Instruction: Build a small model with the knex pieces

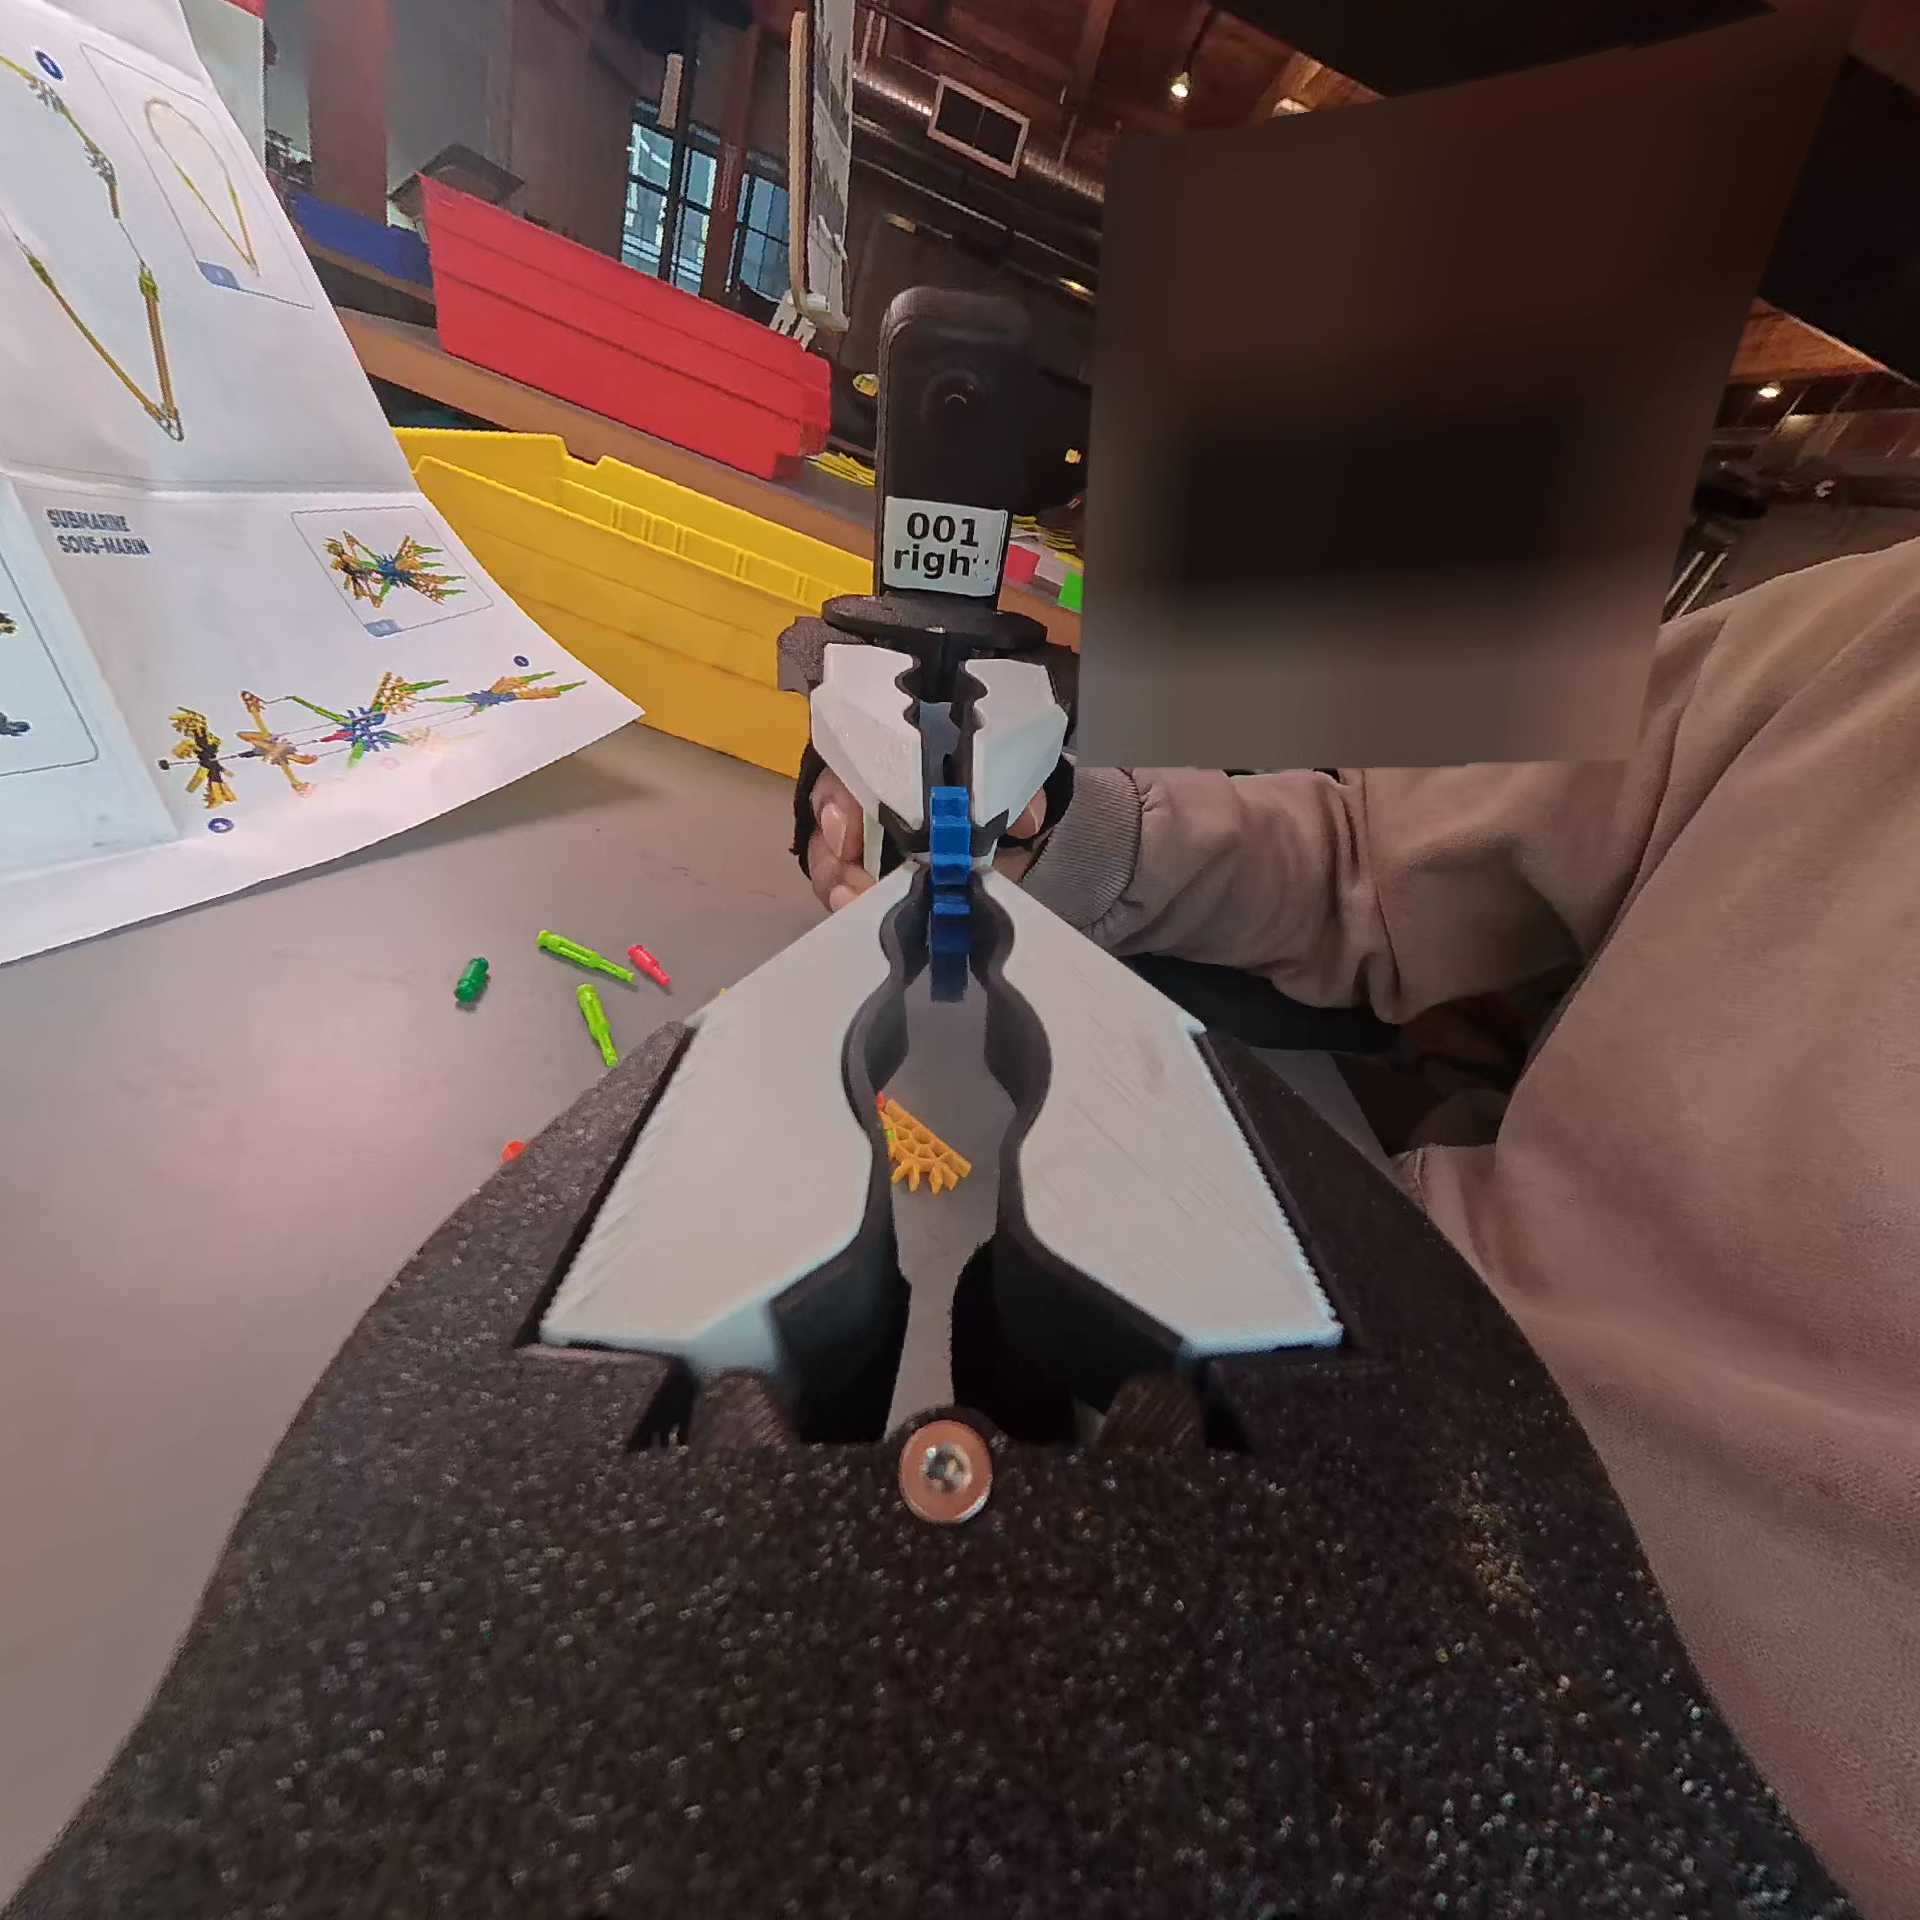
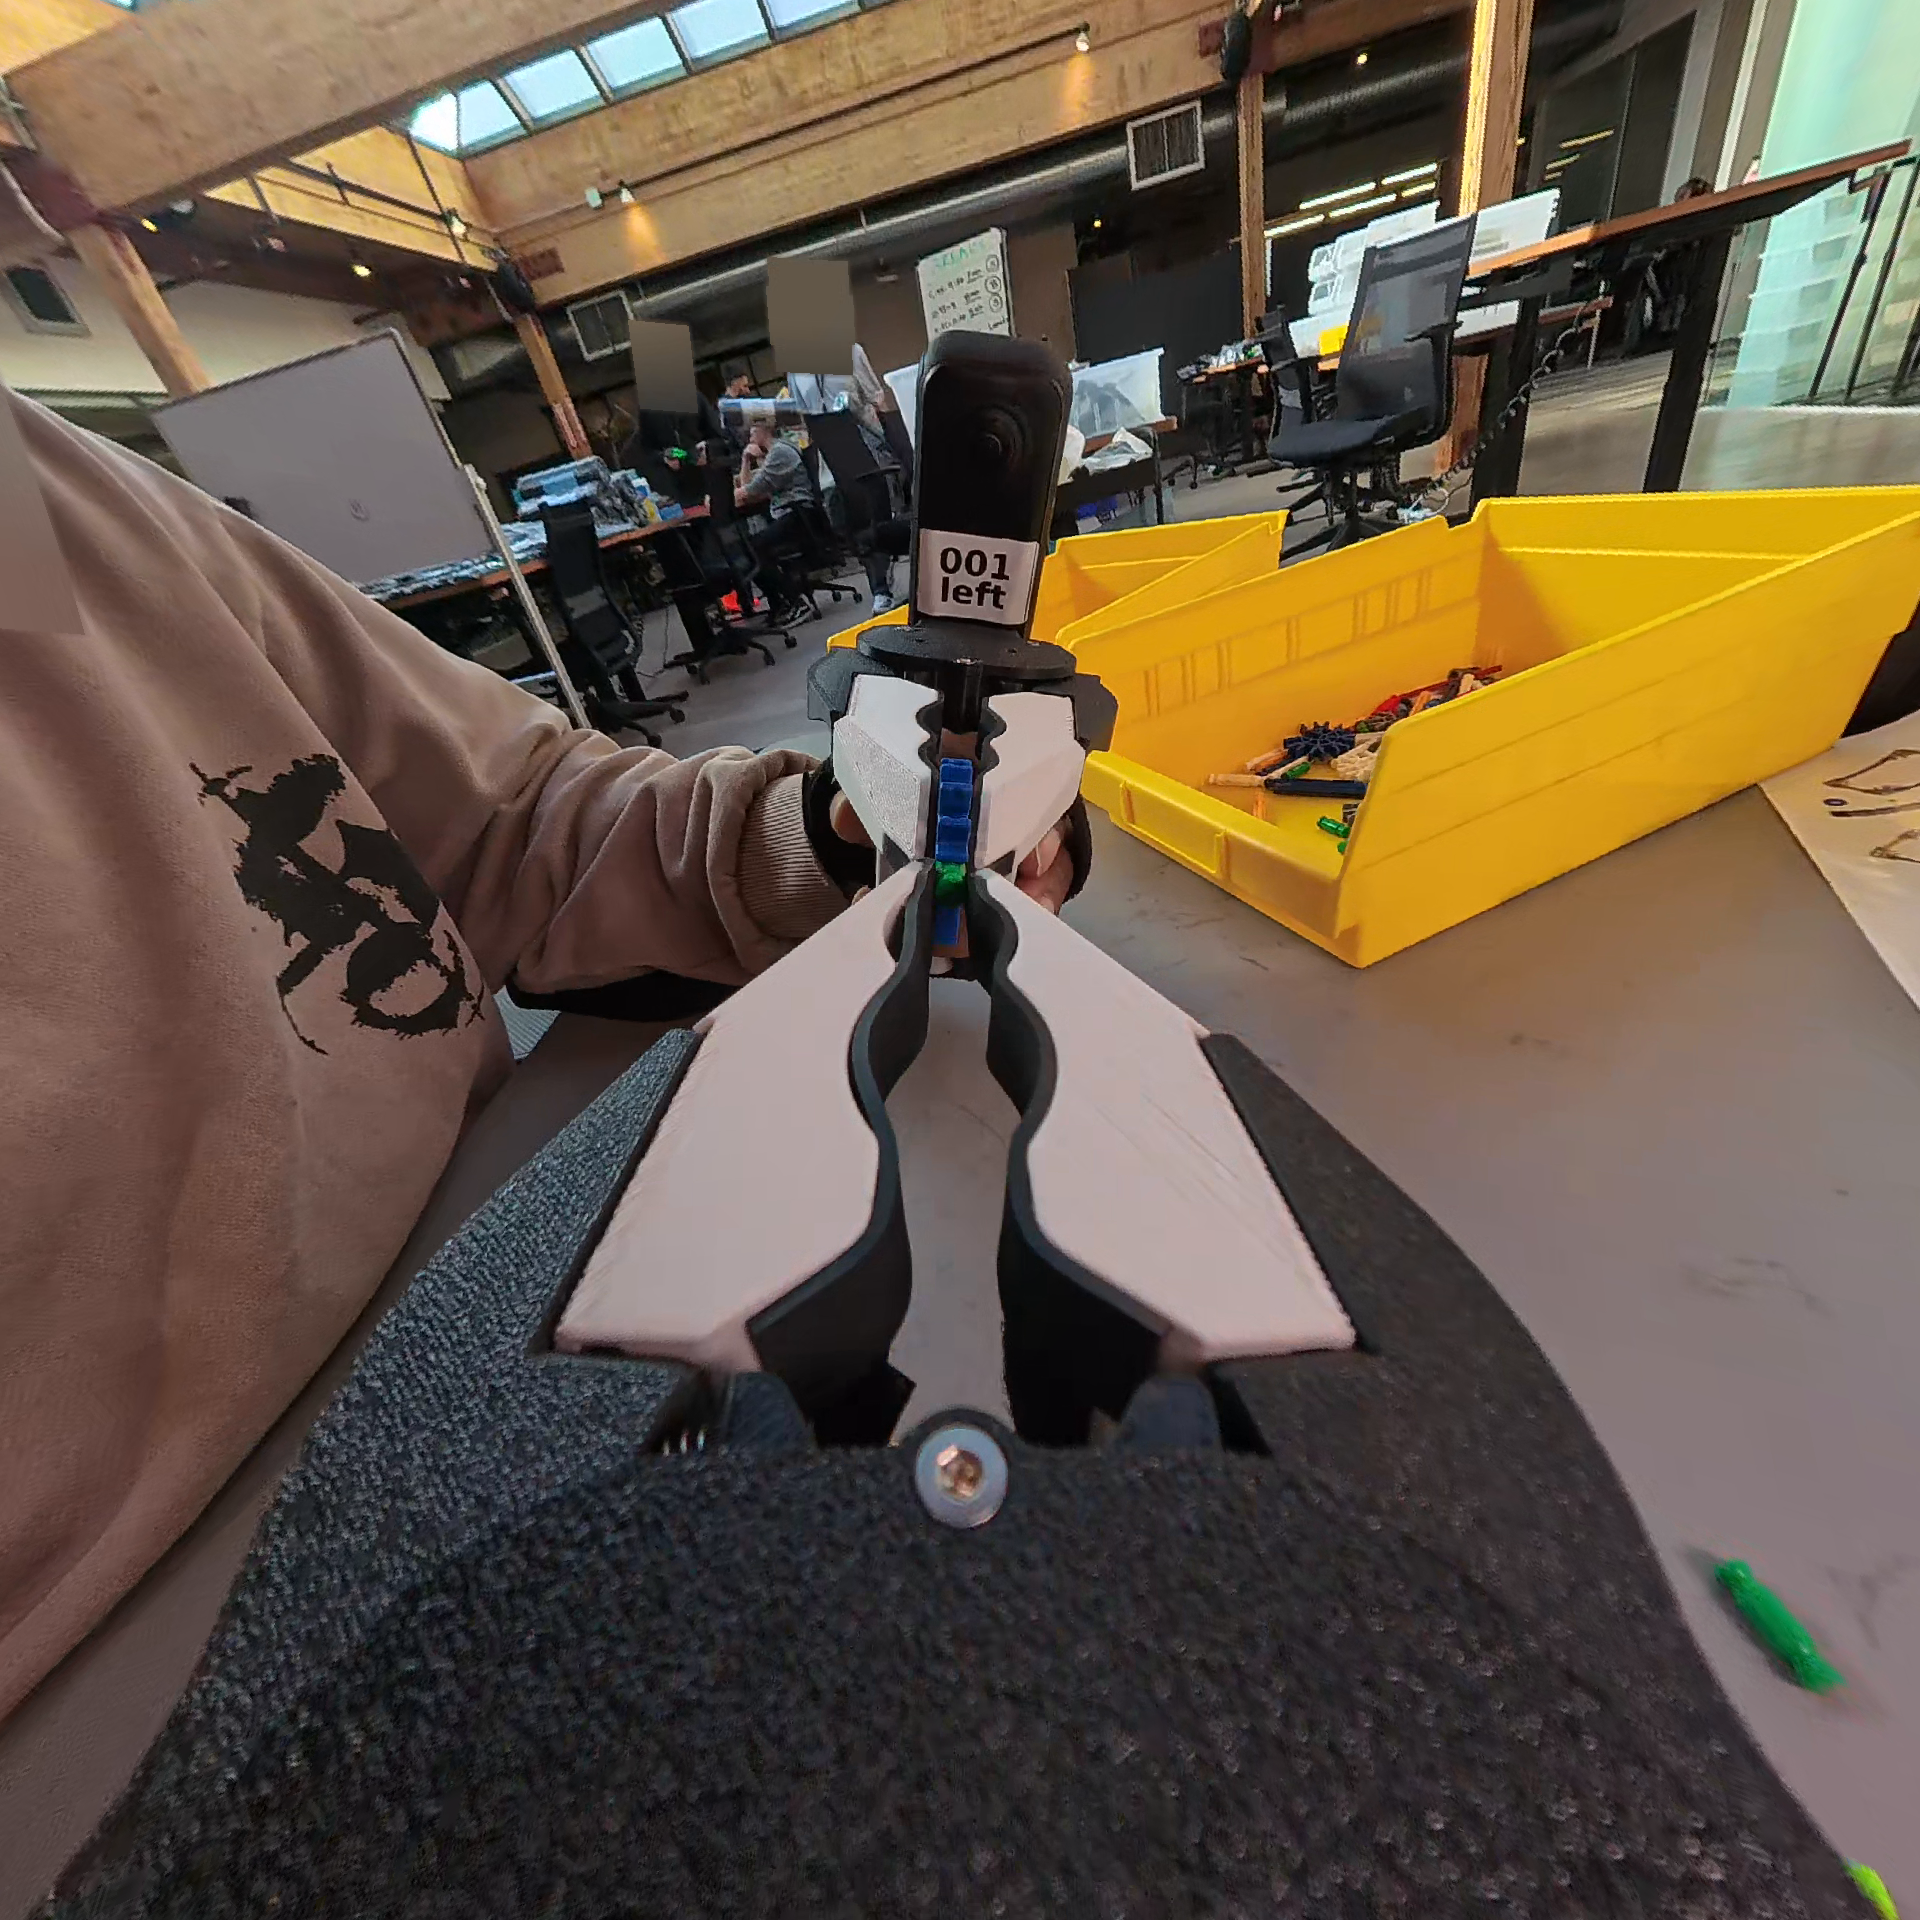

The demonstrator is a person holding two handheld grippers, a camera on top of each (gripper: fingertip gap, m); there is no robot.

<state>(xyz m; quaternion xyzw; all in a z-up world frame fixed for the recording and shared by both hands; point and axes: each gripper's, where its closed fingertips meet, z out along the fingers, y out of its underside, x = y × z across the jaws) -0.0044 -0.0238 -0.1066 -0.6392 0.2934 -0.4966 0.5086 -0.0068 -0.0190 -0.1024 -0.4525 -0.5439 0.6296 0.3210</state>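
- Your left gripper (image 1: 948,902) has its white ribbed fingers with black wavy liners closed at the tips on a toothed blue connector (image 1: 948,894), which stands on edge between the two grippers
- Your right gripper (image 2: 948,883) meets it tip to tip, jaws pinched on a small green rod (image 2: 948,878) that sits against the same blue connector
- Below your left jaws, on the smooth grey table (image 1: 260,1143), lies a yellow fan-shaped connector (image 1: 920,1148)
- At 10 o'clock of your left jaws lie loose green rods (image 1: 592,987) and a red rod (image 1: 649,964)
- Farther toward 10 o'clock lies a glossy folded instruction sheet (image 1: 208,520)
- At 2 o'clock of your right jaws, a yellow plastic bin (image 2: 1507,748) holds mixed rods and connectors (image 2: 1351,748)
- At 4 o'clock of your right jaws lies another green rod (image 2: 1771,1640)
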